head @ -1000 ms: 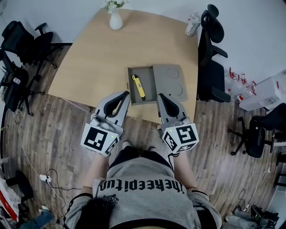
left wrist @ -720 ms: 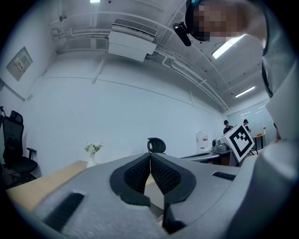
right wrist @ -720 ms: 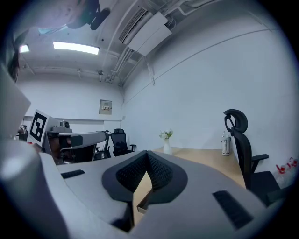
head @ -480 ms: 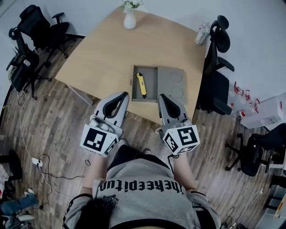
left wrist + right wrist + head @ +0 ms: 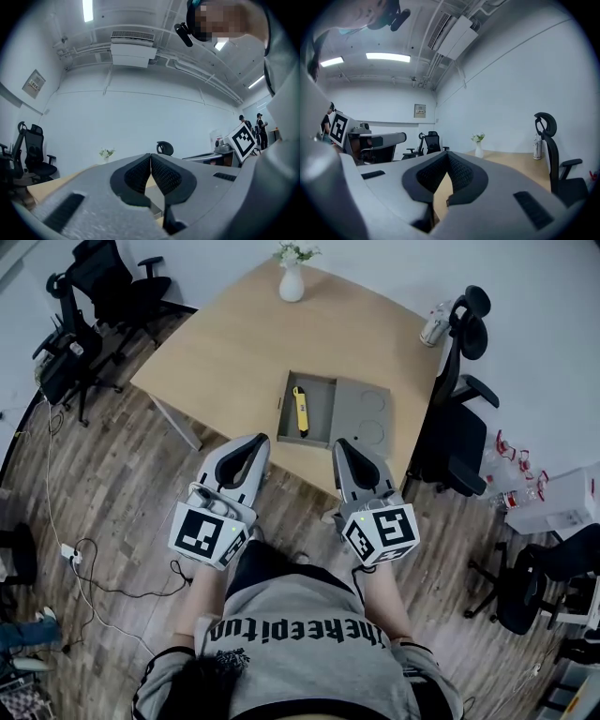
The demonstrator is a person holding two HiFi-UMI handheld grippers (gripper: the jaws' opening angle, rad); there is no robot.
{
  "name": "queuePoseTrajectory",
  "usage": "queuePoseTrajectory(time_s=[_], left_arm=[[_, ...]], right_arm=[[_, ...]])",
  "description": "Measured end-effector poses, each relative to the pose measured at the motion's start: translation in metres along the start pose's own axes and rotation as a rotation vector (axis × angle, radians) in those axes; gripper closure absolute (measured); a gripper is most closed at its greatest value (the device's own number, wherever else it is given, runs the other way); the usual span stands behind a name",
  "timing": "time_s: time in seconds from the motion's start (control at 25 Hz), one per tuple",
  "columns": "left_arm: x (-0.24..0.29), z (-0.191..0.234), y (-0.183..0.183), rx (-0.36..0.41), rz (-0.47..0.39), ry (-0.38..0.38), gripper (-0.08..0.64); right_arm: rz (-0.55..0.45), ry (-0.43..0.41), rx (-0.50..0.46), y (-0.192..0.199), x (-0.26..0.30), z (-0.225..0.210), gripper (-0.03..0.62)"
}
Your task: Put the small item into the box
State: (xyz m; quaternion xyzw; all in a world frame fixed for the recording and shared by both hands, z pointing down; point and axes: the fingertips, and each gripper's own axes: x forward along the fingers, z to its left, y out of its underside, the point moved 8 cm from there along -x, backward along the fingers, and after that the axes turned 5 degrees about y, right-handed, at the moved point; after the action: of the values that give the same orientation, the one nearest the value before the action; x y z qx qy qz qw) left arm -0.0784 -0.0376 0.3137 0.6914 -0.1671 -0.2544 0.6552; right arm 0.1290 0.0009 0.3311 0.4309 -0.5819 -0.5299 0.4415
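Observation:
In the head view a shallow grey box [image 5: 318, 412] lies open on the wooden table [image 5: 234, 343], near its front edge. A small yellow-and-black item [image 5: 301, 412] lies inside the box, along its left side. The grey lid [image 5: 366, 416], with two round dents, rests against the box's right side. My left gripper [image 5: 262, 439] and right gripper [image 5: 339, 443] hover side by side over the floor, short of the table's front edge. Both are shut with nothing between the jaws. The left gripper [image 5: 150, 155] and the right gripper [image 5: 448, 153] show their pads meeting at the tips.
A white vase with flowers [image 5: 292, 281] stands at the table's far end, and a clear bottle [image 5: 434, 324] at its right corner. Black office chairs stand on the right [image 5: 458, 418] and far left [image 5: 89, 306]. A cable and power strip [image 5: 67, 551] lie on the wooden floor.
The table, box and vase have slid farther up and right in the head view, so the view has drawn back from the table. Both grippers keep their place and stay shut.

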Motion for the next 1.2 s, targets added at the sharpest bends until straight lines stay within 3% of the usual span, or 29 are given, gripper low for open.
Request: queuePoseTrajectory(time_s=[0.6,1.2], left_arm=[[-0.031,-0.057,-0.004,0.024,-0.005,-0.097,0.543],[-0.033,-0.081,-0.009,0.046,-0.006,-0.107,0.543]], right_arm=[[-0.015,-0.097,-0.012,0.003,-0.045,0.001,0.586],[-0.04,-0.125,-0.001,0.002,-0.065,-0.005,0.586]])
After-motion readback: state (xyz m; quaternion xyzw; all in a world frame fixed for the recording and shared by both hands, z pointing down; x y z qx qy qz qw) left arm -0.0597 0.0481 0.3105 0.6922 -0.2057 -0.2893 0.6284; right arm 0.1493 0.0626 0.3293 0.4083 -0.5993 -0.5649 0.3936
